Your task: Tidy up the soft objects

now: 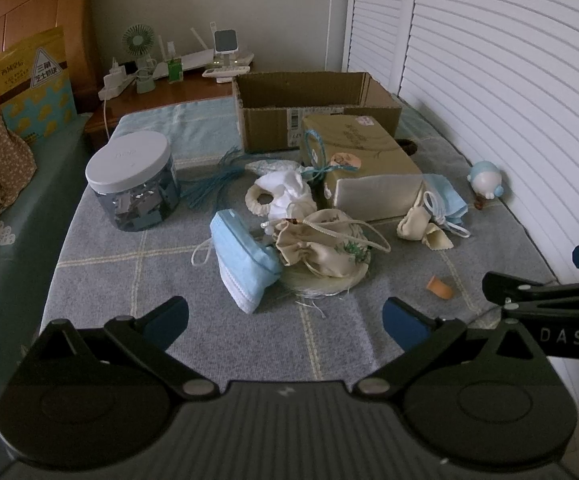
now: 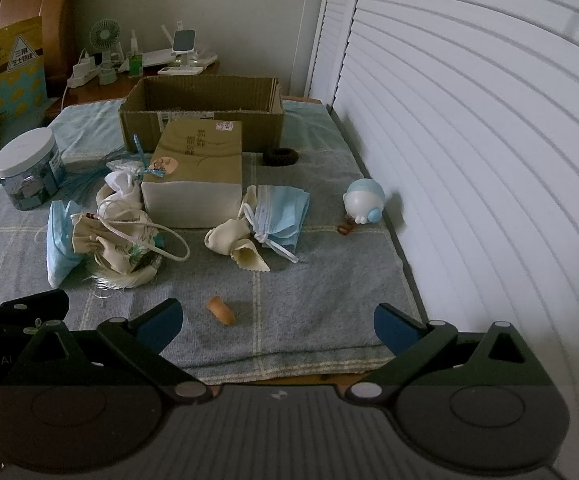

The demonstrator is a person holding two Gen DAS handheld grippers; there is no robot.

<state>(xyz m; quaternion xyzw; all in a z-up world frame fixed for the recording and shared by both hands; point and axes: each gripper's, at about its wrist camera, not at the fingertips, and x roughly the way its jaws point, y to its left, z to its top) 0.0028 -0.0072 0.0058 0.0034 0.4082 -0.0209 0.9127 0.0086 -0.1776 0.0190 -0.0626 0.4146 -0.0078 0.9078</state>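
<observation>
My left gripper spread wide, empty; blue mask just ahead, long axis running away. Right gripper wide too, farther off.

Near blanket free; olive box blocks carton.

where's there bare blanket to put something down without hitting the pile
The blanket is bare on the near right, between the small orange piece, the round toy and the shutter doors. Another free strip lies near left, in front of the jar. The middle is crowded: masks, pouches and the tissue box.
</observation>
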